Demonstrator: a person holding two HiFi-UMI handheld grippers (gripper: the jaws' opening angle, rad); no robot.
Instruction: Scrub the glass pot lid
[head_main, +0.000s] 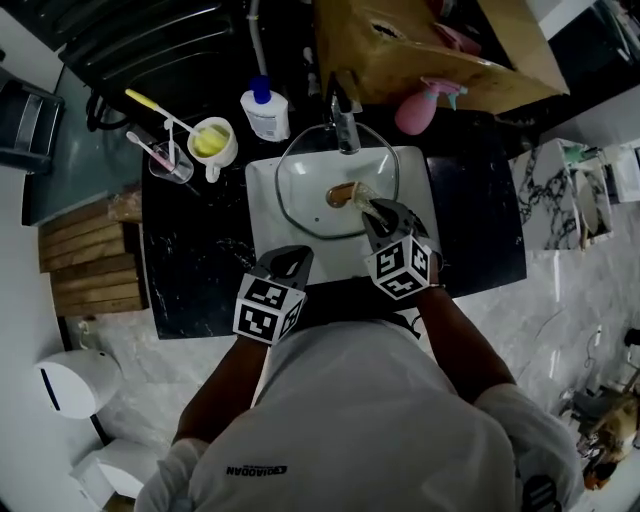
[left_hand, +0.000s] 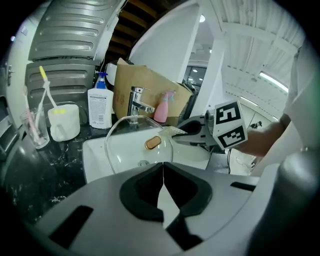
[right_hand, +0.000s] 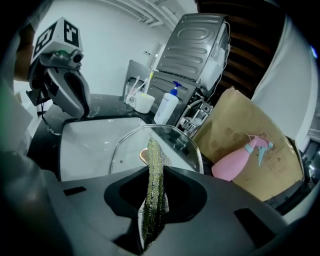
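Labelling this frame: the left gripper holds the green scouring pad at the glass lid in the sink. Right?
No: the right gripper holds the green scouring pad at the glass lid in the sink; the right gripper view shows it.

Pink spray bottle (head_main: 416, 112) beside cardboard box (head_main: 420, 55); white mug (head_main: 212, 146), pump bottle (head_main: 266, 115).
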